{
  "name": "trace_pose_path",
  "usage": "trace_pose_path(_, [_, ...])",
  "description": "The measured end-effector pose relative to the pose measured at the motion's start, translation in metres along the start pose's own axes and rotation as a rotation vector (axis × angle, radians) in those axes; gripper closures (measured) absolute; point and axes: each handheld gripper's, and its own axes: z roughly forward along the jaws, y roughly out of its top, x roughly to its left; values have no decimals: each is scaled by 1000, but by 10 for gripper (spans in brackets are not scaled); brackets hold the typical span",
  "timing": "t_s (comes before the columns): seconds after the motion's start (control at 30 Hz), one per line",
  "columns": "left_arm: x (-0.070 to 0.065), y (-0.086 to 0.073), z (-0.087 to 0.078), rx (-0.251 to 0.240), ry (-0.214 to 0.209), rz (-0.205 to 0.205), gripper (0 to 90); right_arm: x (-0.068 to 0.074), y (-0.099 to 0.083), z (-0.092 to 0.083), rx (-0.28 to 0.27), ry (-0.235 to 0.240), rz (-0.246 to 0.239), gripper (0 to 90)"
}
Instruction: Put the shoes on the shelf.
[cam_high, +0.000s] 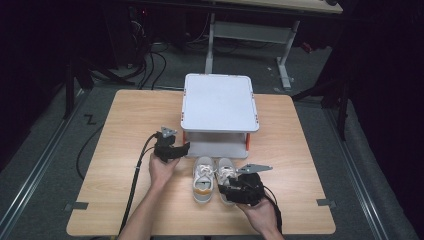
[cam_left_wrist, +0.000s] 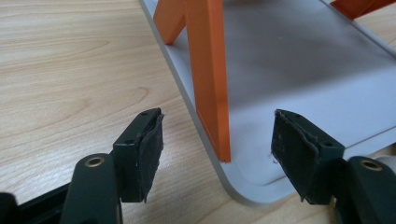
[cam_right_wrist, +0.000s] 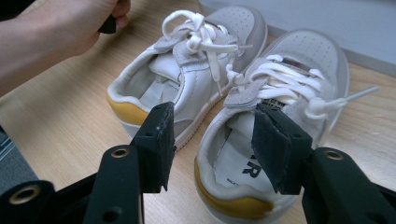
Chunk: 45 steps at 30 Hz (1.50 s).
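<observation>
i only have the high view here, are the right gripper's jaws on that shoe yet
Observer: Not yet. In the right gripper view the right gripper is open, its jaws astride the inner collar of the nearer shoe, pads not pressing.
Operator: and the left one
Observer: The left gripper is open, with the rack's orange leg between its jaws, untouched.
Operator: shoes laced?
Observer: Both are; the other shoe has a white bow.

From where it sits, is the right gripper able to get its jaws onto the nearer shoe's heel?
Probably yes. The right gripper stands open just behind the right shoe, one jaw over its insole, the other over its left wall, and nothing lies between them. The left shoe sits close beside and might get nudged.
</observation>
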Motion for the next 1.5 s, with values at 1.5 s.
trace_pose_path(1.5, [1,-1,5,-25,22,23,349,30,24,31,123,-212,88,399])
